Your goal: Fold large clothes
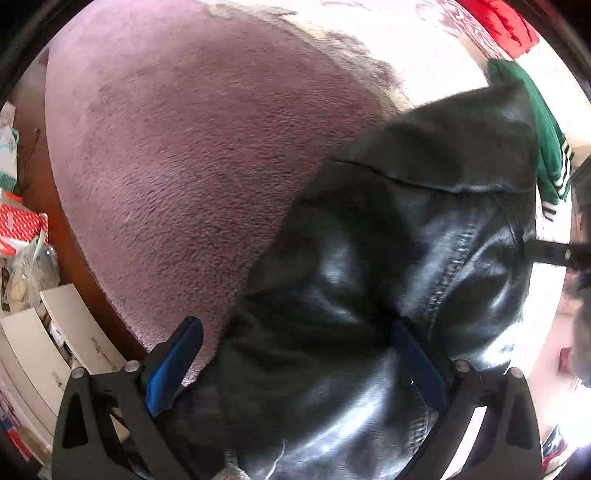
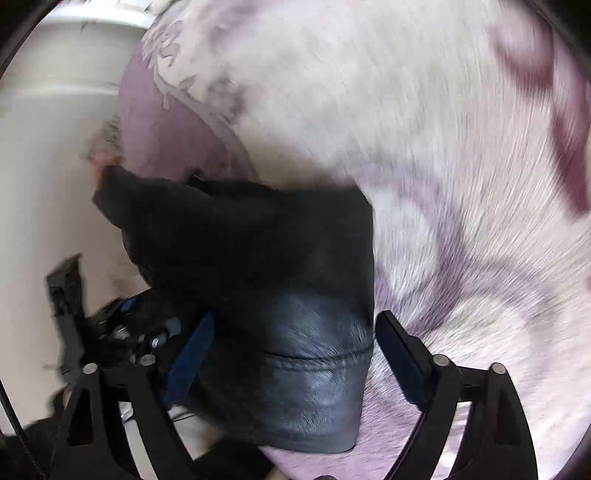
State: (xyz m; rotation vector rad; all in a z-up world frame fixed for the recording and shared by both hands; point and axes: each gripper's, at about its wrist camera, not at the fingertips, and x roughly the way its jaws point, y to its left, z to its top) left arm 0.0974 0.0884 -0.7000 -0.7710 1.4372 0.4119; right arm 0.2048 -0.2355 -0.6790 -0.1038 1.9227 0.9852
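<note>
Black leather jacket (image 1: 388,266) lay on mauve blanket (image 1: 177,155), left gripper (image 1: 295,354) and right gripper (image 2: 291,354) fingers spread wide astride it, right view motion-blurred, jacket's near edge cut off.

Plush mauve blanket (image 1: 177,155), black leather jacket (image 1: 388,258), green garment (image 1: 546,140) on it

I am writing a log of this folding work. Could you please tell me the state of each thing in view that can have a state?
black leather jacket: crumpled, lying on the blanket, between the fingers of both grippers.
left gripper: open, fingers wide apart around the jacket.
right gripper: open, jacket edge between its fingers.
purple blanket: spread out under the jacket.
green garment: unfolded, beyond the jacket.
red garment: bunched at the far edge.
</note>
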